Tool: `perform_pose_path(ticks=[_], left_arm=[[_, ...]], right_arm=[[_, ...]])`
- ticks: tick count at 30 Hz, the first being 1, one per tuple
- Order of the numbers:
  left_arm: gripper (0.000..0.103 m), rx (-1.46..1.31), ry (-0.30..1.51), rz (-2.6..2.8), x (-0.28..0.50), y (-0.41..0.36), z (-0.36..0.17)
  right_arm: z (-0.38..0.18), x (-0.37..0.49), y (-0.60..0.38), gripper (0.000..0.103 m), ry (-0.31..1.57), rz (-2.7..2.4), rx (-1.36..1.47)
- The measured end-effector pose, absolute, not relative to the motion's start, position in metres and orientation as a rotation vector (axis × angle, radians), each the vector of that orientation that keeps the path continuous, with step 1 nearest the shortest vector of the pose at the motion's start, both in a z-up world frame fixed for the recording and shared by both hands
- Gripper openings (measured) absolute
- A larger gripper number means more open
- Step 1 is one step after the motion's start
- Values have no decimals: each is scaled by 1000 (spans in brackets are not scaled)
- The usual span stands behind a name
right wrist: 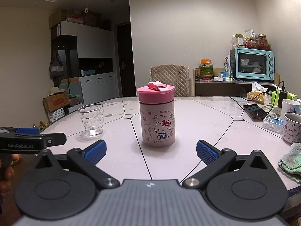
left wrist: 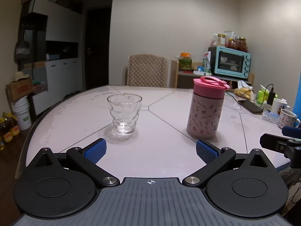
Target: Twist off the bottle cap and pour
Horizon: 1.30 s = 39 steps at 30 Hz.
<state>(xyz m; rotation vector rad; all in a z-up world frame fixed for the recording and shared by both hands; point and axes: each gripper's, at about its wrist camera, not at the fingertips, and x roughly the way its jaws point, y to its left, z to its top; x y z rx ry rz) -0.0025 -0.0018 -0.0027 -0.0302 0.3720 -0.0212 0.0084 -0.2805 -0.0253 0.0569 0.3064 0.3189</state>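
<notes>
The left gripper (left wrist: 150,150) was held low over the near edge of the table (left wrist: 160,160), level and pointing forward. Its two blue pads were spread wide apart and held nothing. The right gripper (right wrist: 151,151) was held the same way, just beside it, with its blue pads also wide apart and empty. A hand (right wrist: 6,177) showed at the left edge of the right wrist view, under the left gripper.

The table was pale pink and shiny, with thin dark lines across it. A clear glass (left wrist: 124,114) stood upright a little ahead of the left gripper. It looked empty. The bottle (right wrist: 157,115) stood upright right in front of the right gripper, well apart from the glass. It had a cat picture on it, and its pink cap (right wrist: 155,94) was on top, closed.

Off to the right lay a green cloth (right wrist: 290,163), two mugs (right wrist: 292,130), a phone (right wrist: 254,111) and some packets.

Past the table stood a chair (right wrist: 169,80) with a padded back. Farther back was a blue oven (right wrist: 253,64) on a shelf, with jars (right wrist: 252,41) on top. On the left were a dark door (right wrist: 125,60) and white cupboards (right wrist: 94,43).
</notes>
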Motion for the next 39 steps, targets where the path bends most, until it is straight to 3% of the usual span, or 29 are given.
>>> perform_pose_path(ticks=[39], left_arm=[[103, 25, 377, -208, 41, -26, -3]], right_arm=[[-8, 48, -296, 103, 268, 325, 59]])
